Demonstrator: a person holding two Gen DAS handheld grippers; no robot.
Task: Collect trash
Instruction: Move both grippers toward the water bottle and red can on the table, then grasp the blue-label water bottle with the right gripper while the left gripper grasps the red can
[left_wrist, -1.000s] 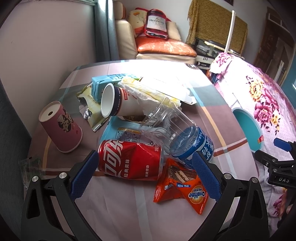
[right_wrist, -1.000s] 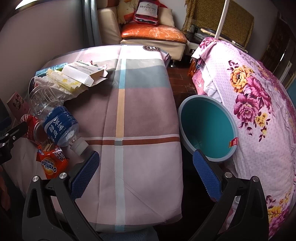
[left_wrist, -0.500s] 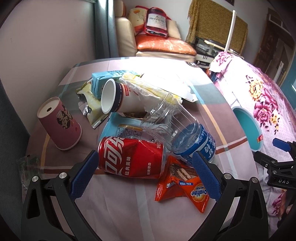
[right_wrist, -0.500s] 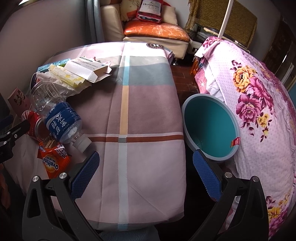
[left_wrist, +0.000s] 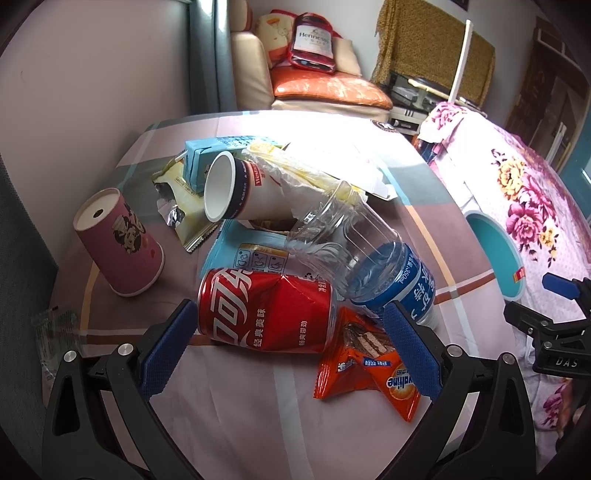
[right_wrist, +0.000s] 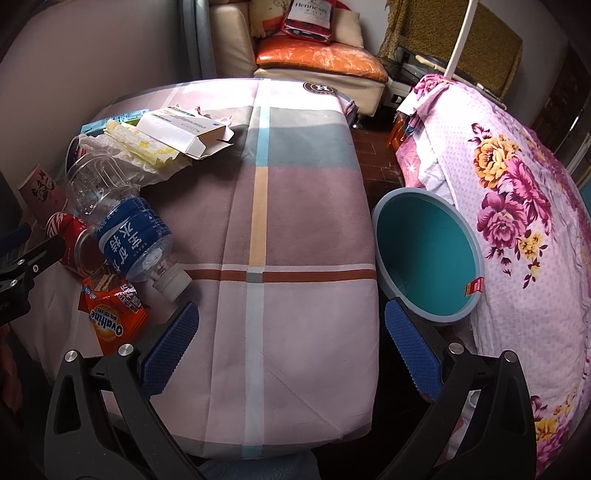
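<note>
A pile of trash lies on the table (right_wrist: 295, 314). In the left wrist view a dented red cola can (left_wrist: 266, 314) lies on its side, with an orange Ovaltine wrapper (left_wrist: 365, 365) to its right and a clear water bottle (left_wrist: 369, 258) behind it. A white paper cup (left_wrist: 236, 192), a blue carton (left_wrist: 210, 158) and a pink cup (left_wrist: 118, 243) lie further back. My left gripper (left_wrist: 288, 347) is open just in front of the can. My right gripper (right_wrist: 288, 350) is open and empty over the table's near edge. A teal bin (right_wrist: 428, 254) stands to the right of the table.
A white opened box (right_wrist: 184, 129) and crumpled plastic (right_wrist: 140, 155) lie at the back of the pile. A bed with a floral cover (right_wrist: 517, 203) stands right of the bin. A sofa (right_wrist: 317, 55) stands behind the table. A wall runs along the left.
My left gripper has moved slightly forward and down toward the cola can. My right gripper has shifted a little, so the bin and the table look nearer. Both stay open.
</note>
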